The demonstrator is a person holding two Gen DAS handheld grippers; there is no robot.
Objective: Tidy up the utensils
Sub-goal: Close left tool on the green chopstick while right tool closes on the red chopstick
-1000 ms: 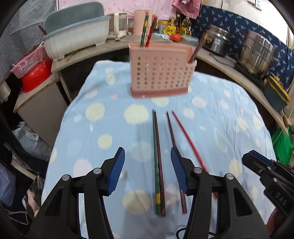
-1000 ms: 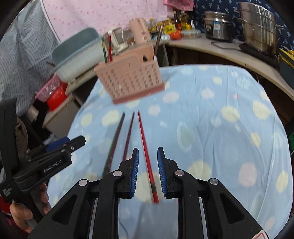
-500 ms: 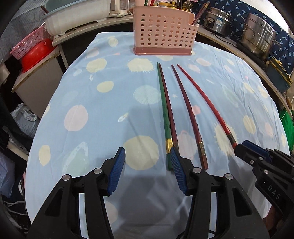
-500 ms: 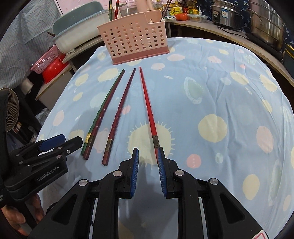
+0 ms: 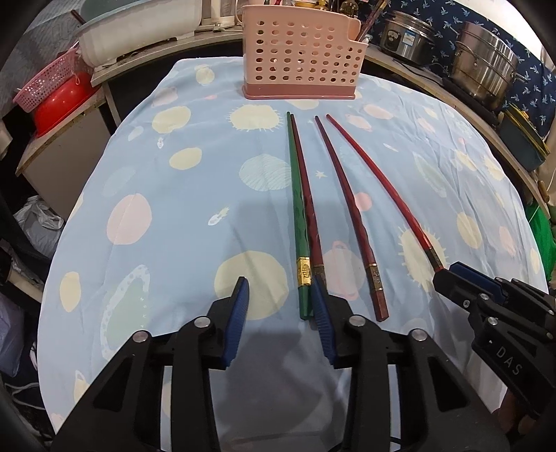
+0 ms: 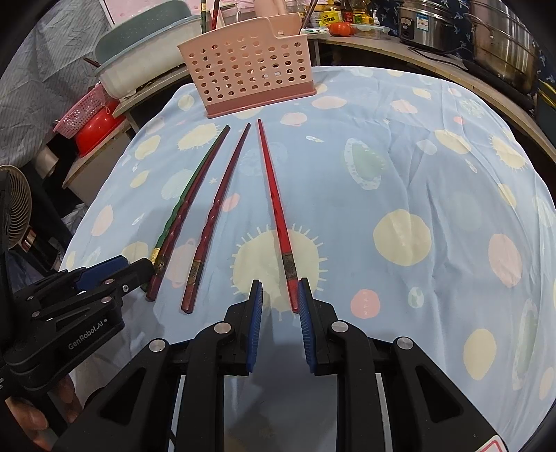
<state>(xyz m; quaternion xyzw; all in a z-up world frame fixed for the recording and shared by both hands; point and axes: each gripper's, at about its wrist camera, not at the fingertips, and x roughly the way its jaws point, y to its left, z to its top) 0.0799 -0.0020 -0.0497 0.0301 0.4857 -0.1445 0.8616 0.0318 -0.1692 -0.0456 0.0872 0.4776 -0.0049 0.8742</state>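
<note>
Several chopsticks lie side by side on the blue dotted cloth, tips toward a pink perforated utensil basket [image 5: 300,59] [image 6: 252,69]. A green chopstick [image 5: 298,212] [image 6: 180,201] touches a dark red one [image 5: 307,201]. Another dark red chopstick [image 5: 347,205] [image 6: 215,215] and a bright red chopstick [image 5: 382,194] [image 6: 276,212] lie to their right. My left gripper [image 5: 279,297] is open, low at the near ends of the green and dark red pair. My right gripper [image 6: 278,299] is open, its right pad against the bright red chopstick's near end. The basket holds a few upright chopsticks.
Behind the table a counter carries a white-and-teal tub [image 5: 139,31], steel pots [image 5: 486,73] and bottles. A pink basket over a red bowl [image 5: 55,97] stands at the left. A fan [image 6: 15,205] is at the far left of the right wrist view.
Both grippers have dropped toward the cloth and drawn back to the near ends of the chopsticks. The right gripper's jaws have opened a little wider. The chopsticks have not moved.
</note>
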